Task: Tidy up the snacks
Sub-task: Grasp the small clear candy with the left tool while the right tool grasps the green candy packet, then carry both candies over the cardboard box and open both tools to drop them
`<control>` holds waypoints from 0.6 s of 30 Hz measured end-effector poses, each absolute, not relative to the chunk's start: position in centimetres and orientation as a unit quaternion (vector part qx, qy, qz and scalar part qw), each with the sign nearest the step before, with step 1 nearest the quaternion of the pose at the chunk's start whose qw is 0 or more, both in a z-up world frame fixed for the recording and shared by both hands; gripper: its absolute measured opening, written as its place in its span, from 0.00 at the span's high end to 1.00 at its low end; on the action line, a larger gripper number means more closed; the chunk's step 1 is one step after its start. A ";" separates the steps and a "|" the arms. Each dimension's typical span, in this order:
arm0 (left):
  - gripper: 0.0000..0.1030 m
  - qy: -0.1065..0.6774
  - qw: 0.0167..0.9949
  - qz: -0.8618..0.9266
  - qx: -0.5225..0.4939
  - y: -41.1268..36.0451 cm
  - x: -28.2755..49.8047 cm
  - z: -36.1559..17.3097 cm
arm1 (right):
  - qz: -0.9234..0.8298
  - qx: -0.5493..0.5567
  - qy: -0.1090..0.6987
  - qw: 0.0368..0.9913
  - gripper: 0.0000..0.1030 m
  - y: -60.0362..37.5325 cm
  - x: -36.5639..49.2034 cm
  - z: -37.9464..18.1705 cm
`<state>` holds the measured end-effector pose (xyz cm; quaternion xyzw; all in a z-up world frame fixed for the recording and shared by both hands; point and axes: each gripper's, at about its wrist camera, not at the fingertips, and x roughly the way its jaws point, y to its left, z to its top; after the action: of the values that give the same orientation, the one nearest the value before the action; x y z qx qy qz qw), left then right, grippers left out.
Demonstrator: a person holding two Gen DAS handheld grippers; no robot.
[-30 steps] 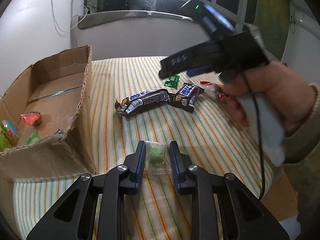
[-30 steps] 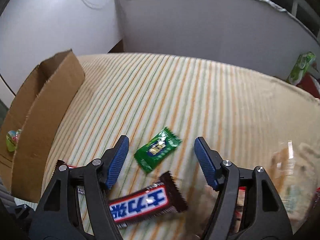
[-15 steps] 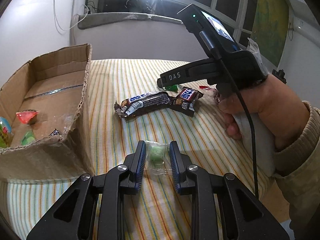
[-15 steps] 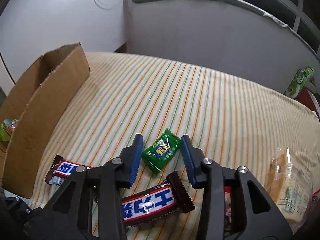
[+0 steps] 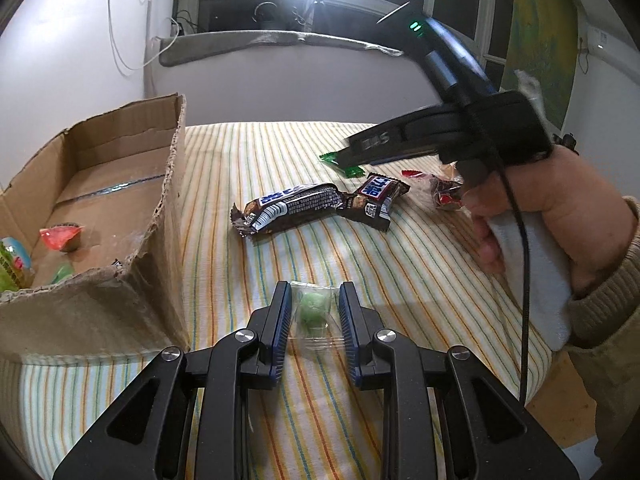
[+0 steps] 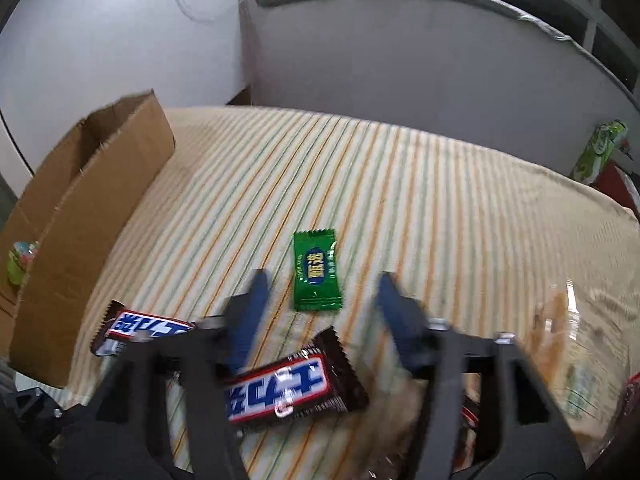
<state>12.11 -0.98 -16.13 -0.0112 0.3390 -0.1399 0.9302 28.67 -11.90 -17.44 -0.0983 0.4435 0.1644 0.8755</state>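
Note:
My left gripper (image 5: 313,307) is shut on a green candy in a clear wrapper (image 5: 312,309), held low over the striped cloth. A cardboard box (image 5: 168,184) stands to its left with a few snacks inside. My right gripper (image 6: 322,284) is open, blurred by motion, just behind a green candy packet (image 6: 316,270) that lies flat on the cloth, apart from the fingers. The right gripper also shows in the left wrist view (image 5: 348,158), above that green packet (image 5: 340,162). Two chocolate bars (image 5: 296,210) (image 5: 378,196) lie mid-table.
A red-wrapped snack (image 5: 440,192) and a clear bag of biscuits (image 6: 576,360) lie at the right. The box side (image 6: 92,216) stands at the left. A green pack (image 6: 600,148) sits beyond the table's far right edge. A grey ledge runs behind.
My right gripper has opened and pulled back; the green packet that was between its fingers now lies free on the cloth, turned upright. The left gripper still holds its candy in place.

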 end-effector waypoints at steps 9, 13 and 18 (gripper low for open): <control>0.78 0.342 0.928 -0.146 -0.022 -0.4 12.6 -16.0 | 0.165 -0.114 0.430 0.880 0.79 -11.2 28.3 -17.1; 0.78 0.340 0.930 -0.142 -0.016 -0.5 12.6 -15.9 | 0.160 -0.087 0.391 0.902 0.79 -13.0 25.6 -14.5; 0.78 0.334 0.932 -0.137 0.000 -1.3 11.7 -15.3 | 0.151 -0.060 0.350 0.923 0.79 -16.3 19.1 -11.8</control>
<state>11.67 -1.28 -15.35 0.0002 0.3343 -0.1373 0.9324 19.13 -16.26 -11.80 -0.0604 0.3499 0.1508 0.9226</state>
